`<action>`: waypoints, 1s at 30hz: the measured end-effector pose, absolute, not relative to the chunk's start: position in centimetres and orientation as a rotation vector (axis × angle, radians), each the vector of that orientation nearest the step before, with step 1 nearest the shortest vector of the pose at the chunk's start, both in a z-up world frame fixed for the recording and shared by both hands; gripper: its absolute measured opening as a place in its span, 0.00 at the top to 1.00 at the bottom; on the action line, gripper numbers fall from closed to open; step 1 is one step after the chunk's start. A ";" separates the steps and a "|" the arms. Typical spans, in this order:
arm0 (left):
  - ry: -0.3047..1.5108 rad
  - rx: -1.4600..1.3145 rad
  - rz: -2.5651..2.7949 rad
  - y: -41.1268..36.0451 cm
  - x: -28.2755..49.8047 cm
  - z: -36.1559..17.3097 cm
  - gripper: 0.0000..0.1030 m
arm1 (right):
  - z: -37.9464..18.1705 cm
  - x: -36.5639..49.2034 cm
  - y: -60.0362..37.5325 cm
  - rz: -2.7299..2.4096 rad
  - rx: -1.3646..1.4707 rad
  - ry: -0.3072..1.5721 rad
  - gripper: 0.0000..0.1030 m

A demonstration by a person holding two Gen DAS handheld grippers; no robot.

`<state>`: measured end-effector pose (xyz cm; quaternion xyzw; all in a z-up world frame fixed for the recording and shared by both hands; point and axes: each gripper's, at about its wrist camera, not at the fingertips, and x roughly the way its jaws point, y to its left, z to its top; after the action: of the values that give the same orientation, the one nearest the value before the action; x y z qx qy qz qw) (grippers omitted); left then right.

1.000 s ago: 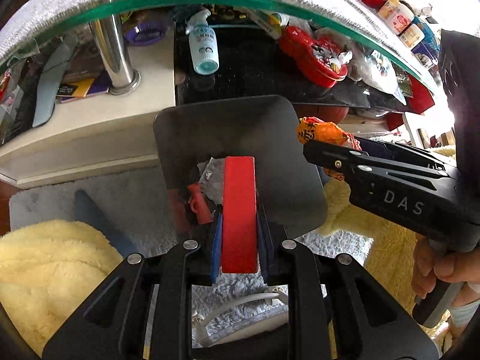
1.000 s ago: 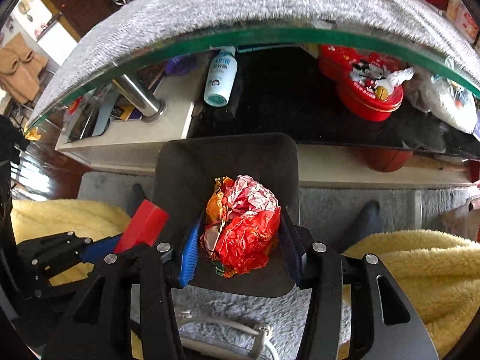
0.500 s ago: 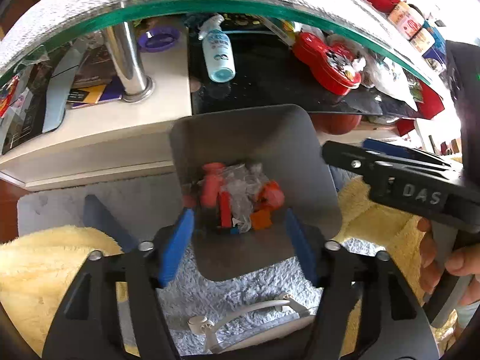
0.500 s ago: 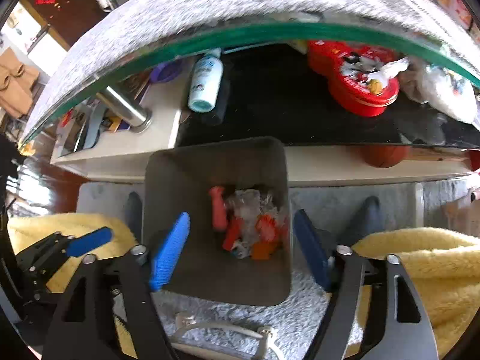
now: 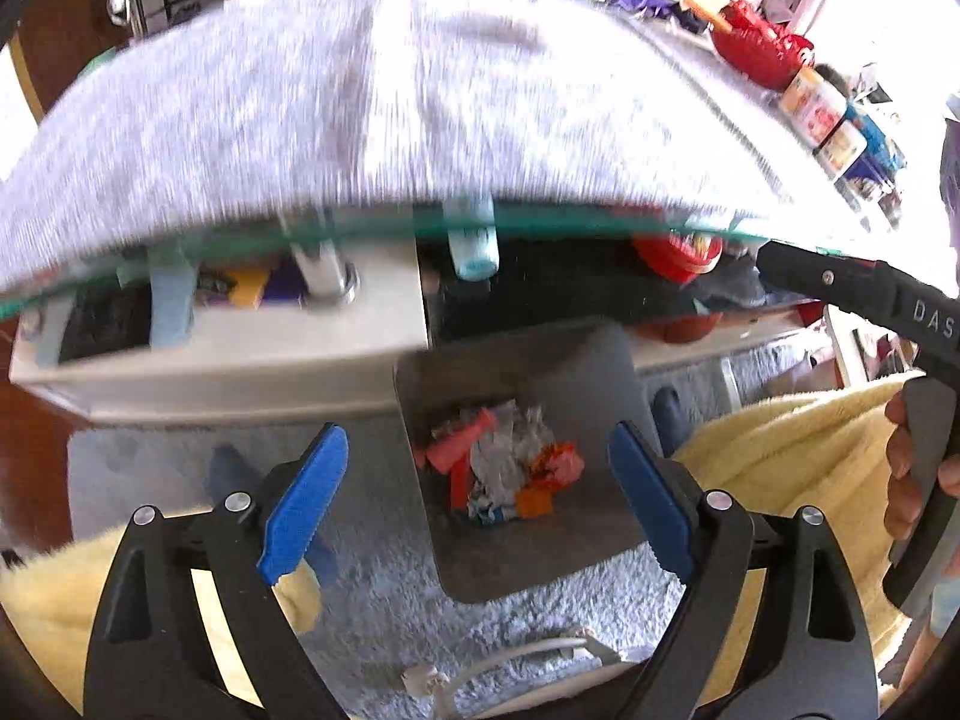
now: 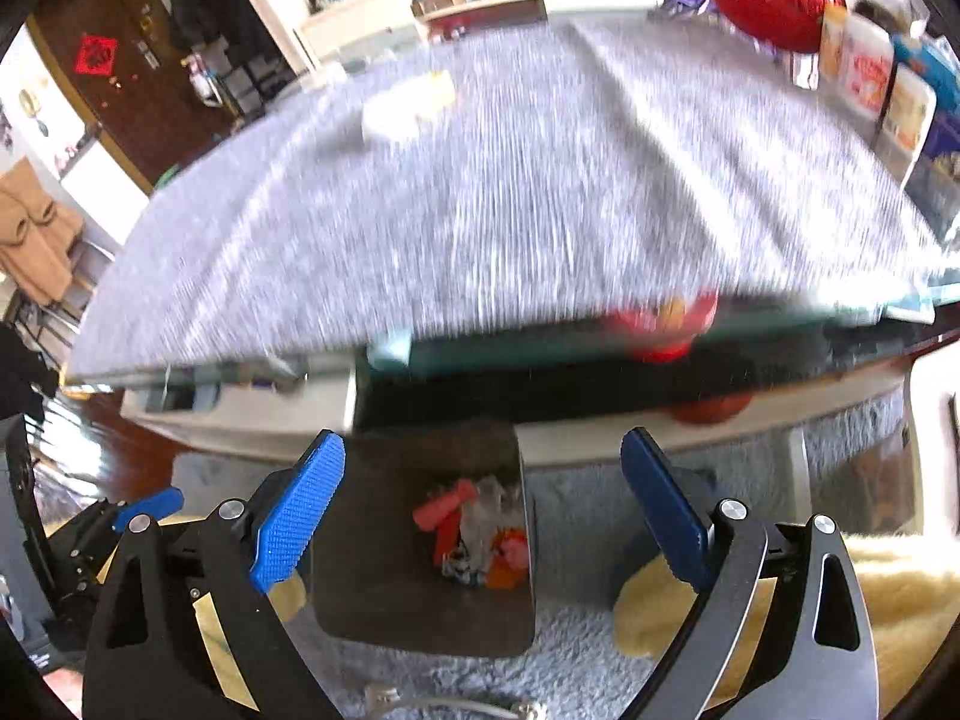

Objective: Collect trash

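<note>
Trash (image 5: 501, 468) lies in the bin (image 5: 600, 372) by the glass table (image 5: 360, 120) — both grippers' fingers (image 5: 303, 504) opening, empty.

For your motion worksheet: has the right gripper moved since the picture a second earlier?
Yes. Judged against the bin, the right gripper has risen and pulled back: the bin looks smaller, and more of the table shows. Its jaws are opening, empty.

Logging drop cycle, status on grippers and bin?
Left gripper, right gripper: jaws opening, nothing between. Trash lies in bin. Nothing in the way.
</note>
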<state>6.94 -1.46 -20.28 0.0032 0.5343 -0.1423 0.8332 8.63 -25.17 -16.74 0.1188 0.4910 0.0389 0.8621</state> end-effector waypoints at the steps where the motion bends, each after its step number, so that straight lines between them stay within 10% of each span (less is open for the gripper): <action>1: 1.121 0.012 -0.303 -1.5 7.3 -19.7 0.18 | -16.2 9.0 -25.3 0.078 0.243 1.020 0.09; 24: 1.035 0.016 -0.342 -6.8 23.1 -15.7 0.17 | -13.6 24.1 -27.1 -0.001 0.197 0.959 0.09; 30: 1.032 0.001 -0.395 -9.5 26.6 -16.7 0.32 | -14.2 27.2 -27.8 0.007 0.255 0.959 0.09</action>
<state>26.64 -9.45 -16.70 0.0004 0.4900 -0.1876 0.8513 27.23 -27.82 -14.17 0.1225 0.4600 0.0033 0.8794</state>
